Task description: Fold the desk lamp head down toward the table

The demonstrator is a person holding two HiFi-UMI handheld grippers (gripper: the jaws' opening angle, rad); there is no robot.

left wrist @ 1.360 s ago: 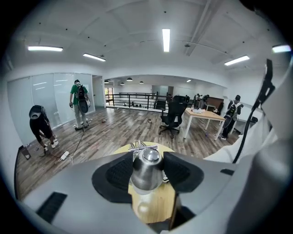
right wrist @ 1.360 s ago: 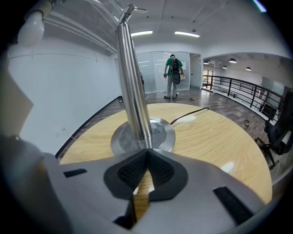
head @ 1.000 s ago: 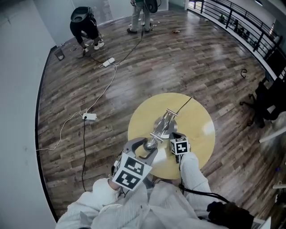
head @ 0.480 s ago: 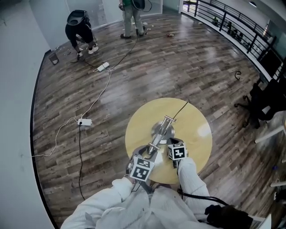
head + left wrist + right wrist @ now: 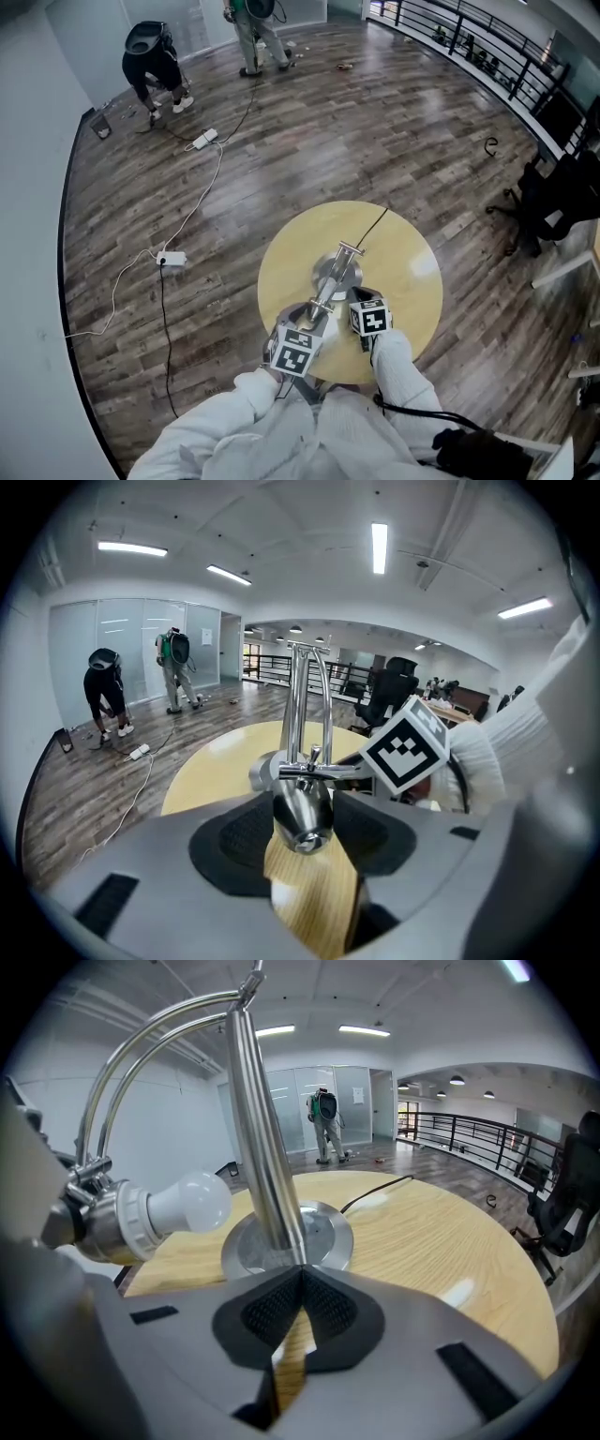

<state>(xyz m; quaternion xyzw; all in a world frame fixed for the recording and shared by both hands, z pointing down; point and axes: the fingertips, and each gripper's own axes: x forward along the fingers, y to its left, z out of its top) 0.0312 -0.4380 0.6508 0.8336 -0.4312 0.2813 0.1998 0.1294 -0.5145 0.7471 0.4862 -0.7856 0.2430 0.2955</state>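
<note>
A chrome desk lamp (image 5: 325, 292) stands on a round yellow table (image 5: 403, 253), its round base (image 5: 337, 270) near the middle. My left gripper (image 5: 309, 325) is shut on the lamp head (image 5: 300, 813): the chrome socket sits between the two black pads, low over the table's near edge. The curved twin arm (image 5: 307, 700) rises behind it. In the right gripper view the white bulb (image 5: 183, 1206) points right, at the left of the slanted stem (image 5: 262, 1138). My right gripper (image 5: 300, 1277) is shut, its tips together at the foot of that stem by the base (image 5: 323, 1232).
The lamp's black cord (image 5: 375, 223) runs off the table's far edge. On the wood floor lies a white cable with a power strip (image 5: 169, 258). Two people (image 5: 150, 61) work far off at the back. A railing (image 5: 487, 47) and an office chair (image 5: 548, 202) stand at the right.
My left gripper has sunk toward the table with the lamp head in it, and the lamp's arm now lies lower. The right gripper has stayed by the stem.
</note>
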